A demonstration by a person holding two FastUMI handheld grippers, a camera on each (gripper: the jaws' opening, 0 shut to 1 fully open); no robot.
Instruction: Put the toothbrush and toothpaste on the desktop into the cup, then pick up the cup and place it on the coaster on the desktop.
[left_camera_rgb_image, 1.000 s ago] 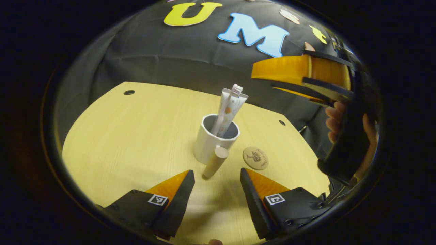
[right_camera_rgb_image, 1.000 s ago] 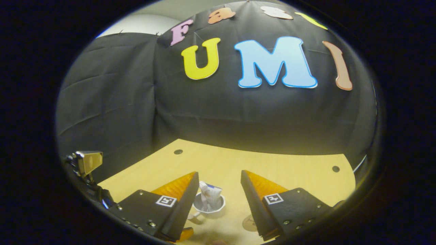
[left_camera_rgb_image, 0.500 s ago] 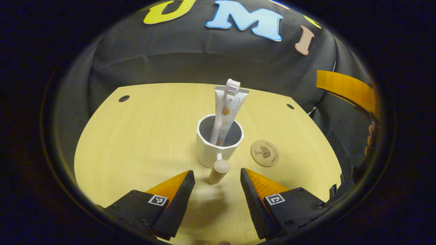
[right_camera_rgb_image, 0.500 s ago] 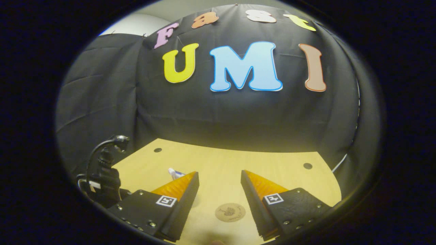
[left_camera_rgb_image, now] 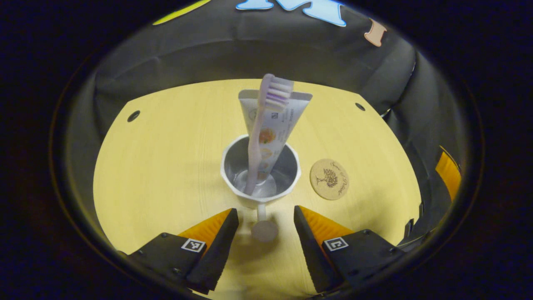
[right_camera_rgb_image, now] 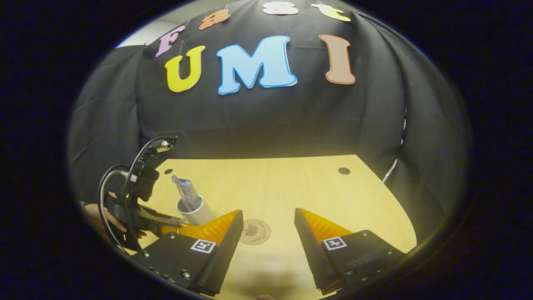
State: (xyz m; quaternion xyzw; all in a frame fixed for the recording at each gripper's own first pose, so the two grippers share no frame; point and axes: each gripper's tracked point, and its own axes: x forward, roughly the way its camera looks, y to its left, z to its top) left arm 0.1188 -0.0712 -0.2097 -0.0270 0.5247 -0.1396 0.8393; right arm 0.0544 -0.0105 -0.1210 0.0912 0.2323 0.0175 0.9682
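Note:
A white cup (left_camera_rgb_image: 260, 173) stands upright on the yellow desktop (left_camera_rgb_image: 166, 158). A pale toothbrush (left_camera_rgb_image: 260, 133) and a white toothpaste tube (left_camera_rgb_image: 277, 125) lean inside it. The cup's wooden handle (left_camera_rgb_image: 264, 229) points toward my left gripper (left_camera_rgb_image: 265, 223), which is open with the handle between its fingers, untouched. A round brown coaster (left_camera_rgb_image: 329, 179) lies just right of the cup. In the right gripper view the cup (right_camera_rgb_image: 195, 210) stands at the left, the coaster (right_camera_rgb_image: 255, 231) lies ahead, and my right gripper (right_camera_rgb_image: 268, 227) is open and holds nothing.
Small dark holes (left_camera_rgb_image: 133, 116) mark the desktop near its far corners. In the right gripper view the left gripper's body with cables (right_camera_rgb_image: 137, 196) and a hand (right_camera_rgb_image: 100, 218) sit left of the cup. A cable (right_camera_rgb_image: 391, 171) hangs off the right edge.
The left gripper has moved in and tilted down over the cup, so the handle now lies between its fingers. The right gripper has drawn back to the right, away from the cup.

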